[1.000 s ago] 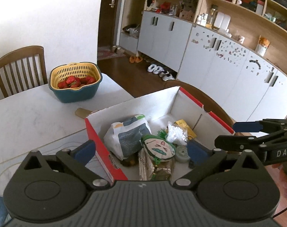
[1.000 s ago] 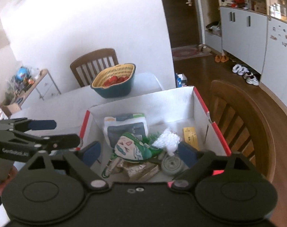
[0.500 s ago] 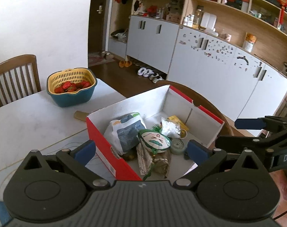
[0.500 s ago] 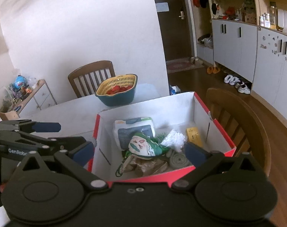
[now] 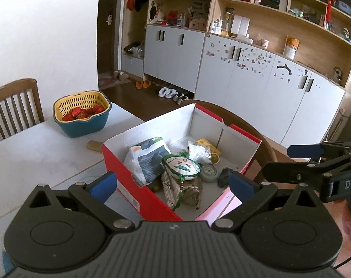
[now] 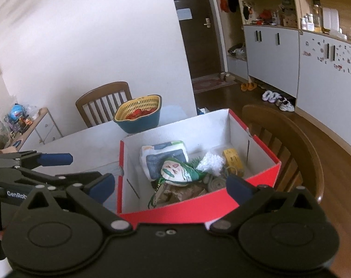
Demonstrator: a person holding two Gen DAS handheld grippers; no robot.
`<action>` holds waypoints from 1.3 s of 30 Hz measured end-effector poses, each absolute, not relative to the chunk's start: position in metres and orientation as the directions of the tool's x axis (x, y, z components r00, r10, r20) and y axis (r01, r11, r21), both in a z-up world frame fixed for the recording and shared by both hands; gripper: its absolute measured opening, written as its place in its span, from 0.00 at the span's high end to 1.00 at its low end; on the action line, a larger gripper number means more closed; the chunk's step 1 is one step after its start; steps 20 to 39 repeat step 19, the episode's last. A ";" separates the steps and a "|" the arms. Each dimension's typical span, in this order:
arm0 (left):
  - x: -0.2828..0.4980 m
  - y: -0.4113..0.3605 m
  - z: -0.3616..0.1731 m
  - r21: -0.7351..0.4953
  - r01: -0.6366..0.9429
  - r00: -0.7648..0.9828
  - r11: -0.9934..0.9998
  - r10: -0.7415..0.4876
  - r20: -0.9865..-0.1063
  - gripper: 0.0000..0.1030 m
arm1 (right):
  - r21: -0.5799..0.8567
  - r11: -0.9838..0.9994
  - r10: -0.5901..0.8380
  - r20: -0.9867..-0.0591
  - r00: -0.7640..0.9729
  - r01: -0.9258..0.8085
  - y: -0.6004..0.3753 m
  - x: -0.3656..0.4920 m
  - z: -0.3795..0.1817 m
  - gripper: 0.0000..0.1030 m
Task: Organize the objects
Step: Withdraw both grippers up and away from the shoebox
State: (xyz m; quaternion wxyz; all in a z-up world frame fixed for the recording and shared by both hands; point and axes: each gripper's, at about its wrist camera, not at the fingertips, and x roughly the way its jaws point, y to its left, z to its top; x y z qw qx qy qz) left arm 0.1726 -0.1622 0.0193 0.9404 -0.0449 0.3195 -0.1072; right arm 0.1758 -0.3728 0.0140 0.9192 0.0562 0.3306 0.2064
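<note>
**Both tools open over a filled red box**

Red box (image 5: pixel 138 180) sits on the white tabletop (image 5: pixel 36 153), lid off, near corner toward the cameras, one side close to the tabletop edge by a wooden chair (image 6: pixel 291 139). Inside, loosely piled: a white-and-grey pouch (image 5: pixel 147 159) leaning on the left wall, a green-edged sachet (image 5: pixel 181 165) with a drawn face on top of a brown paper pack (image 5: pixel 187 190), a white mesh wad (image 5: pixel 198 153), a yellow pack (image 5: pixel 207 144) at the far wall, a tape roll (image 5: pixel 209 169) and a dark lump (image 5: pixel 225 175) on the box floor. Everything small is inside the box; only a tan flat piece (image 5: pixel 95 145) lies on the tabletop just beside its far left corner.

Left tool (image 5: pixel 173 180) hangs above the box's near corner, fingers spread wide, holding nothing. Right tool (image 6: pixel 170 185) is above the near wall, also spread wide and empty. Each sees the other's tips at its frame edge, so they flank the box, likely to work in it or take its sides.

Basket (image 5: pixel 81 115) with red fruit stands well apart, near the second chair.

Scene fits two stages: items gathered and sorting done, or a jumble about to be picked through. Cannot tell which.
</note>
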 end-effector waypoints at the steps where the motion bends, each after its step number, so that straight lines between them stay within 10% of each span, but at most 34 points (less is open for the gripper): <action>1: 0.172 -0.162 0.019 -0.149 0.172 0.773 0.974 -0.227 -0.592 0.00 | 0.242 0.910 0.414 -0.586 0.697 -0.336 -0.373 0.174 0.013 0.01; 39: 0.161 -0.157 0.010 -0.120 0.176 0.771 0.977 -0.213 -0.600 0.00 | 0.233 0.927 0.374 -0.611 0.698 -0.293 -0.366 0.156 0.005 0.01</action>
